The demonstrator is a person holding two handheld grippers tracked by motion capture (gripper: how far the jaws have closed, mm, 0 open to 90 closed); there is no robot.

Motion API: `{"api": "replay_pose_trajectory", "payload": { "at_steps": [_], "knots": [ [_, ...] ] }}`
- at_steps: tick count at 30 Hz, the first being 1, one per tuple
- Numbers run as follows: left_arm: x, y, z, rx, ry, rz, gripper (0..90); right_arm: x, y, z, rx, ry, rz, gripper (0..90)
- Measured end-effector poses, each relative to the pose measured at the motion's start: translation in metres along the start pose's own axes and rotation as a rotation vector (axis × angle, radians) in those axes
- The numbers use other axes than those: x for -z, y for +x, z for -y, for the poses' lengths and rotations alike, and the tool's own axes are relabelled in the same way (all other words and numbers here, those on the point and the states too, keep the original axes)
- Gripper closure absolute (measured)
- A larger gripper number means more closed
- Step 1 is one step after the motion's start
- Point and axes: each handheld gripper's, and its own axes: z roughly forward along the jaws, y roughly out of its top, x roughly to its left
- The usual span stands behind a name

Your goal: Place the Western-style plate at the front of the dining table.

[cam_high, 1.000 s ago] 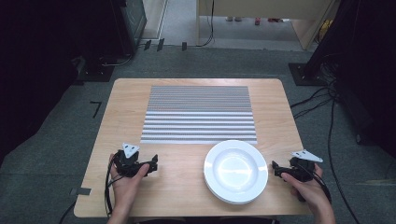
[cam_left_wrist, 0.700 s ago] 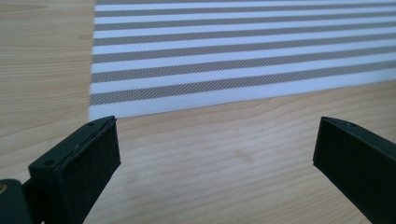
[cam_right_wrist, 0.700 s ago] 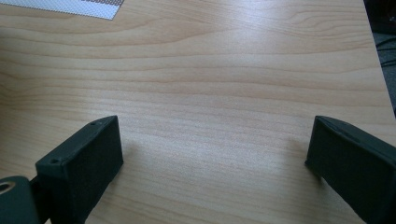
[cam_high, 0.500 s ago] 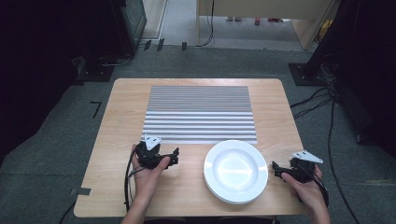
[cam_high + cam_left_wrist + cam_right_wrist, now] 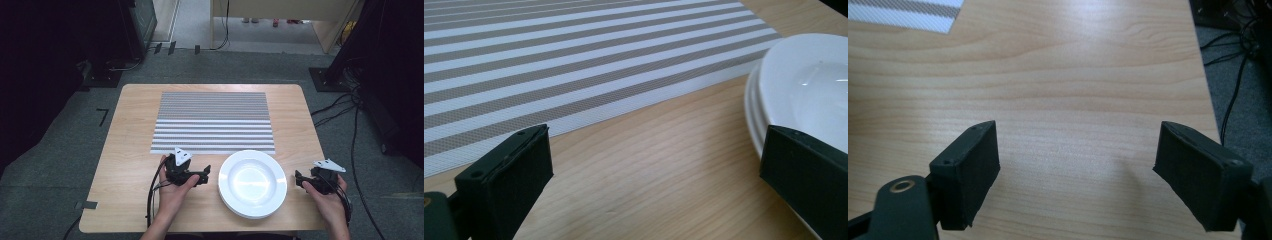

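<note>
Bare table (image 5: 130,150) left of the striped mat (image 5: 214,122); stacked white plates (image 5: 252,182) between both grippers.

lab | dark equipment racks (image 5: 137,25) | floor cables (image 5: 350,107) | grey carpet (image 5: 60,165)

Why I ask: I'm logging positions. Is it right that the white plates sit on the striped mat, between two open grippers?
Not quite. In the high view the plates sit on the bare table, just off the striped mat. They do lie between the open left gripper and right gripper.
</note>
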Motion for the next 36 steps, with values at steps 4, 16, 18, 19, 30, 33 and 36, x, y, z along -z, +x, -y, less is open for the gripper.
{"api": "replay_pose_trajectory", "payload": {
  "at_steps": [4, 16, 18, 19, 30, 33, 36],
  "knots": [
    [-0.002, -0.007, -0.001, -0.001, 0.002, 0.035, 0.5, 0.006, 0.000, -0.001, -0.013, -0.026, -0.009, 19.4],
    [-0.006, -0.038, 0.001, -0.012, 0.012, 0.150, 10.7, 0.040, 0.014, -0.009, -0.065, -0.157, -0.251, 55.3],
    [-0.007, -0.042, 0.002, -0.011, 0.021, 0.166, 15.1, 0.038, 0.017, -0.009, -0.058, -0.136, -0.345, 57.4],
    [-0.007, -0.043, 0.002, -0.011, 0.023, 0.171, 16.7, 0.036, 0.018, -0.009, -0.054, -0.117, -0.411, 57.0],
    [-0.013, -0.052, 0.009, -0.037, 0.054, 0.215, 47.3, 0.037, 0.023, 0.001, -0.121, -0.216, -0.483, 71.7],
    [-0.013, -0.053, 0.010, -0.039, 0.059, 0.223, 49.0, 0.034, 0.024, 0.002, -0.116, -0.209, -0.503, 72.0],
    [-0.013, -0.054, 0.011, -0.041, 0.064, 0.226, 50.5, 0.033, 0.029, 0.003, -0.112, -0.205, -0.473, 77.5]
  ]
}}
